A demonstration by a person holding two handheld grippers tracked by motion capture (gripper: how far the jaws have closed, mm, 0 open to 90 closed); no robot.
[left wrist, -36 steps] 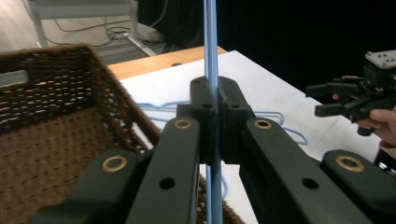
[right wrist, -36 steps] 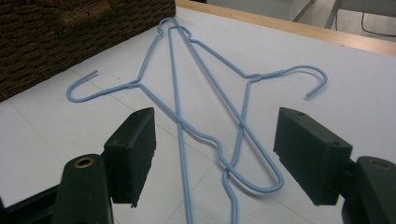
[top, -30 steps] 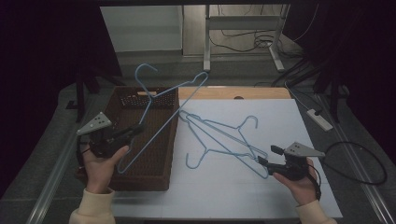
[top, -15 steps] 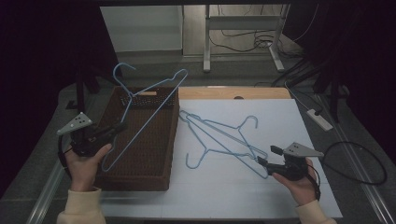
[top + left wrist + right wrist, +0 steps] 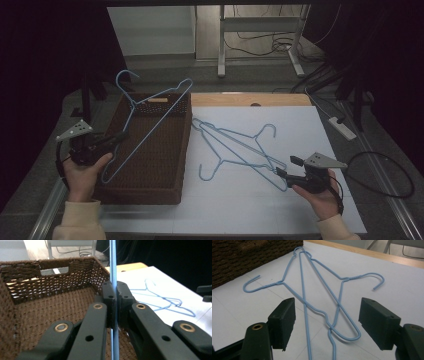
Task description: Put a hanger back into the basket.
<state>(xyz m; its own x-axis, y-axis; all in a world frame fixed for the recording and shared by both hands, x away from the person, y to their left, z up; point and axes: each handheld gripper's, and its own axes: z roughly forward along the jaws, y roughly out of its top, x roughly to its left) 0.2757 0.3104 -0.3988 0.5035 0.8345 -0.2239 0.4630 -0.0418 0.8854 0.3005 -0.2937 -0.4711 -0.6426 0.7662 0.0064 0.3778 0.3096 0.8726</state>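
Observation:
A blue wire hanger (image 5: 150, 117) hangs tilted over the brown woven basket (image 5: 165, 172), hook up and to the back left. My left gripper (image 5: 119, 137) is shut on its lower bar; in the left gripper view the blue wire (image 5: 113, 267) runs upright between the closed jaws. Two more blue wire hangers (image 5: 235, 147) lie crossed on the white sheet (image 5: 300, 125). My right gripper (image 5: 281, 173) stands open just above the sheet at their near right end, with their crossed wires (image 5: 332, 317) between its pads (image 5: 284, 320).
The basket sits at the table's left, its far wall with a handle slot (image 5: 53, 270). A wooden table edge (image 5: 250, 99) runs behind the sheet. A white power strip (image 5: 342, 128) and a black cable (image 5: 385, 172) lie at the right.
My left gripper has carried its hanger leftward and down over the basket. The right gripper and the two hangers on the sheet have stayed put.

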